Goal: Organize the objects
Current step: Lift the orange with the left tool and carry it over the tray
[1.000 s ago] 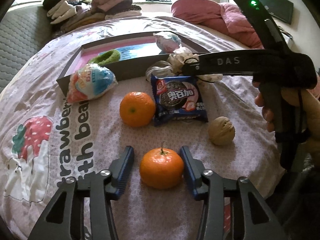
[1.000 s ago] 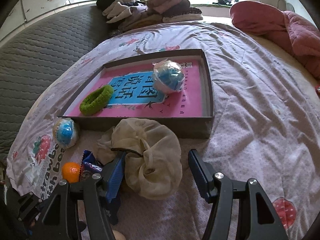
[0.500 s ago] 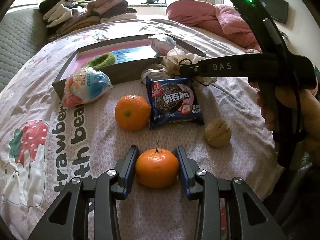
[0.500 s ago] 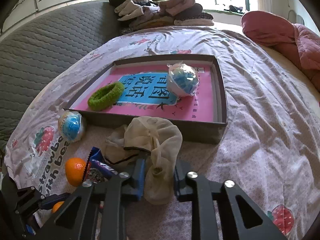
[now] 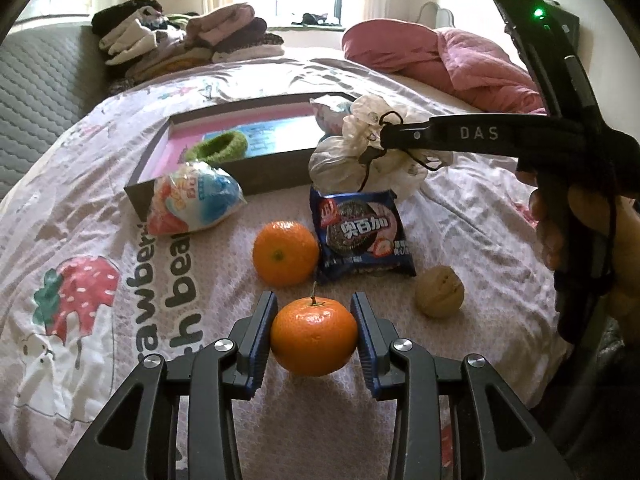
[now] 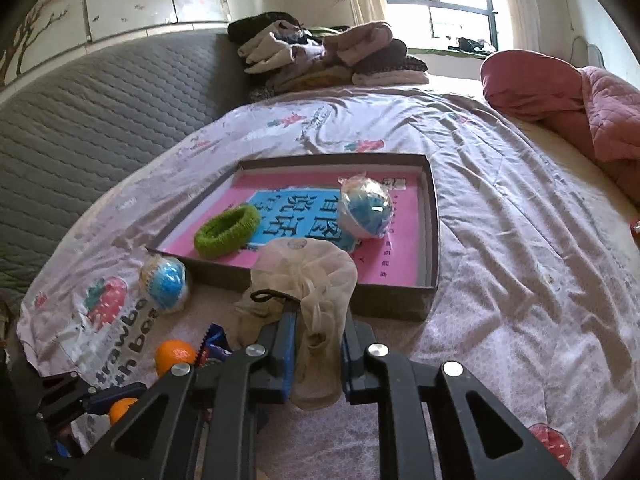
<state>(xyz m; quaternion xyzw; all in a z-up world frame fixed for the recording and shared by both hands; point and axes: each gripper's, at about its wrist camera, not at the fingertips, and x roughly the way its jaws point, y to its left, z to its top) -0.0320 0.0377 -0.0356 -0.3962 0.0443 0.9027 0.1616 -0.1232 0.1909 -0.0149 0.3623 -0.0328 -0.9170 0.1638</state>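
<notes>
Left tool (image 5: 314,334) round tangerine (image 5: 314,336); second tangerine (image 5: 285,253), cookie packet (image 5: 360,236) ahead

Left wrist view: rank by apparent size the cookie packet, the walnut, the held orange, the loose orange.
1. cookie packet
2. held orange, in the left tongs; nearer the camera, so versus the loose orange unsure
3. walnut

The left tongs (image 5: 314,334) point down at a slant, both pads pressed against an orange (image 5: 314,336). The right tongs (image 6: 318,350), gripped by a hand (image 5: 588,240), are clamped on a pale cloth bag (image 6: 308,276).
</notes>
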